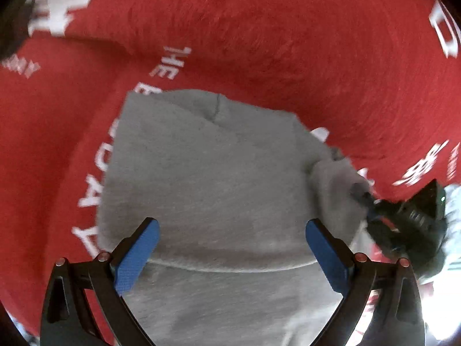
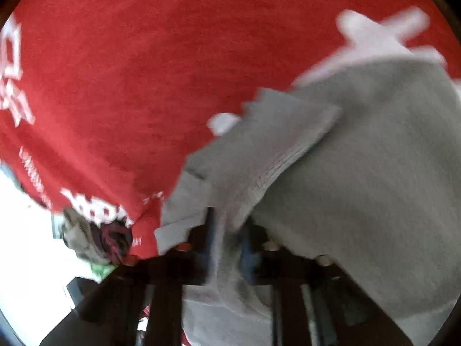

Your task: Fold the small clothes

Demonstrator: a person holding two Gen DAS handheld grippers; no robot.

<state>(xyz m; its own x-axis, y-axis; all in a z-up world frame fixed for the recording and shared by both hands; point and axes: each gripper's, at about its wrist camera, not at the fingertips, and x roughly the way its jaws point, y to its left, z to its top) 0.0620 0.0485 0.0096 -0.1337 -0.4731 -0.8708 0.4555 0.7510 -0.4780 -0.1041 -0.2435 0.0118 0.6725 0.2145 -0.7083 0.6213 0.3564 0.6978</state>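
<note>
Left wrist view: a grey garment (image 1: 207, 178) lies spread on a red cloth with white lettering (image 1: 259, 28), its far part folded over; the left tongs (image 1: 232, 242) hang above its near part, blue pads wide apart and holding nothing; the right tongs (image 1: 371, 201) sit at its right edge, closed on a bunched fold (image 2: 227, 230); a small heap of other clothes (image 2: 98, 239) lies at the cloth's edge.
</note>
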